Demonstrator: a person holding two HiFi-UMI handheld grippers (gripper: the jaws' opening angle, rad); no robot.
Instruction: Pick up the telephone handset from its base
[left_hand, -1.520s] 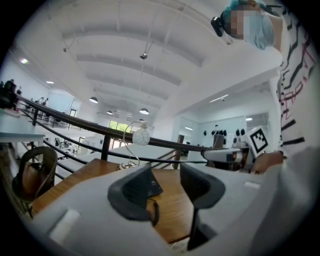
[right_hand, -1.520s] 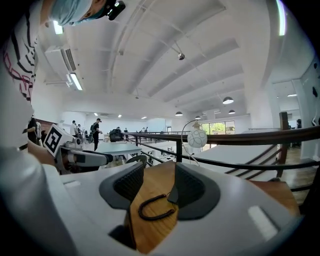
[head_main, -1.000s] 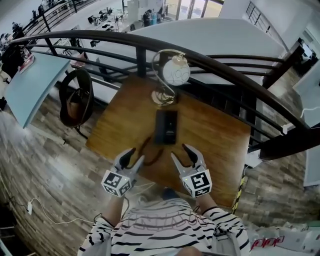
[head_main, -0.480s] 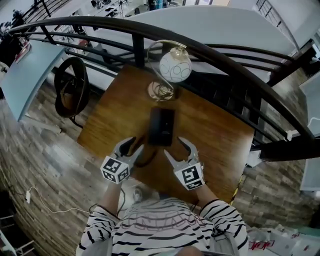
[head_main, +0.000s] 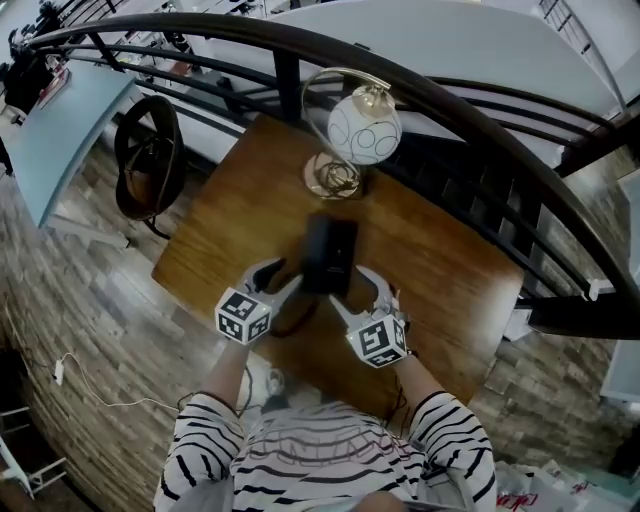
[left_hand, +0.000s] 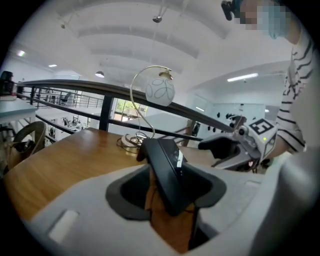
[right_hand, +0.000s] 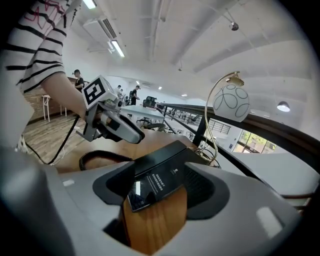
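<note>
Currently: both grippers open at the telephone, handset not yet lifted

Head view. The telephone (head_main: 328, 255) lies near the middle of the wooden table (head_main: 440, 270), just in front of the lamp (head_main: 363, 125). Its handset (head_main: 316, 252) appears to rest on the base (head_main: 344, 262) along the left side, judging by the coiled cord (head_main: 297, 318) that leaves from that side. The left gripper (head_main: 280, 278) stands at the near left corner of the telephone, and the right gripper (head_main: 358, 292) at the near right corner. This flanking placement suggests that one gripper is meant to steady the base while the other takes the handset.

Left gripper view. The jaws are apart and opening. The telephone shows in the gap ahead of them as a tilted black slab, and no pad presses on it. The gripper points slightly down, which brings the jaws level with the edge of the handset.

Right gripper view. The jaws are apart and opening, with the labelled top face of the telephone in the gap and bare wood beneath it. No contact is visible. The wide setting is presumably chosen to clear the width of the body before closing
</note>
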